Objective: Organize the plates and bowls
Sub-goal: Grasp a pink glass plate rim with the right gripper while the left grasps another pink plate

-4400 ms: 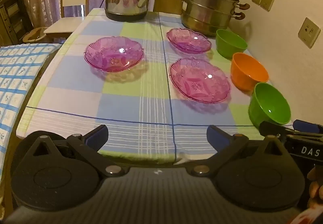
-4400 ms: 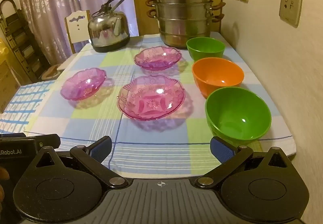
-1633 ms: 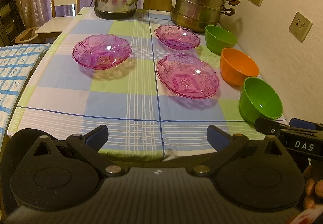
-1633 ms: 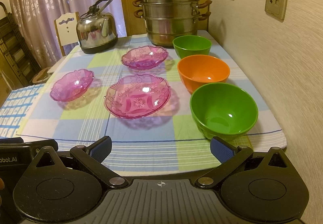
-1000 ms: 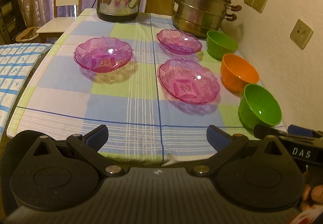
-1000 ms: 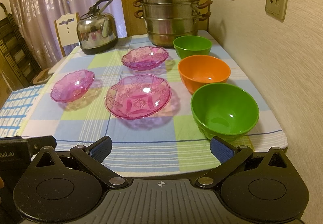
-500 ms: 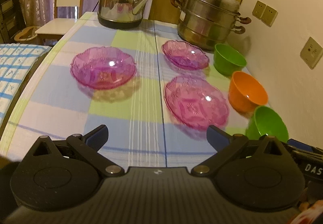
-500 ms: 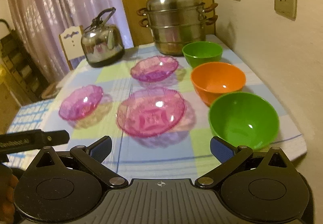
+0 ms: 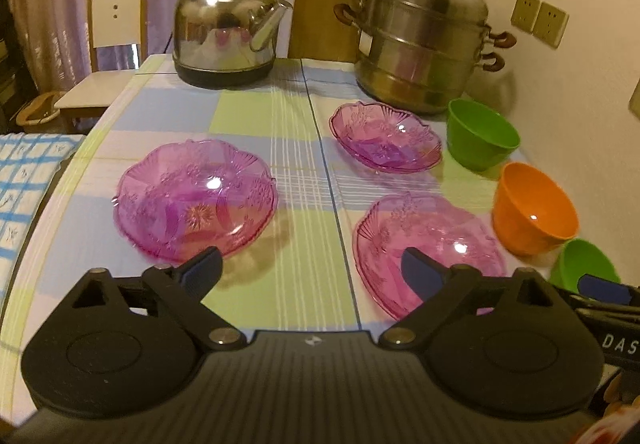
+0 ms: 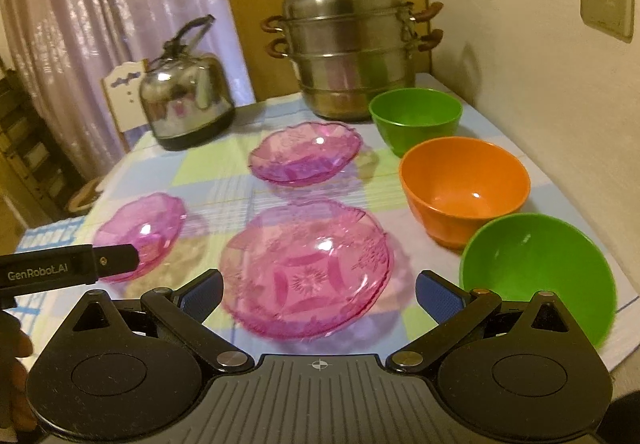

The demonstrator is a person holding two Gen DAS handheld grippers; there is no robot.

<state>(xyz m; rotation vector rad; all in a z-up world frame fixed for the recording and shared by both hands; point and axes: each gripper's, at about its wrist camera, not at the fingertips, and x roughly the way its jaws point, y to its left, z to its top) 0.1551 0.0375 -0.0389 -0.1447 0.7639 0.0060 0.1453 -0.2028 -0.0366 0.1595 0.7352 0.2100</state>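
Three pink glass plates lie on the checked tablecloth: a left plate [image 9: 194,198] [image 10: 140,230], a far plate [image 9: 386,136] [image 10: 306,152] and a near plate [image 9: 430,246] [image 10: 308,268]. Along the right edge stand a far green bowl [image 9: 482,140] [image 10: 416,118], an orange bowl [image 9: 534,208] [image 10: 464,188] and a near green bowl [image 9: 584,262] [image 10: 540,272]. My left gripper [image 9: 310,270] is open and empty, just short of the left and near plates. My right gripper [image 10: 318,294] is open and empty over the near plate's front rim.
A steel kettle [image 9: 230,30] and a stacked steel steamer pot [image 9: 420,40] stand at the table's far end. A white chair [image 9: 108,56] is beyond the far left corner. The wall [image 10: 540,56] runs close along the right edge.
Both grippers have moved forward over the table toward the plates and bowls, which now look larger and closer. Both stay open and empty. Nothing on the table has moved.
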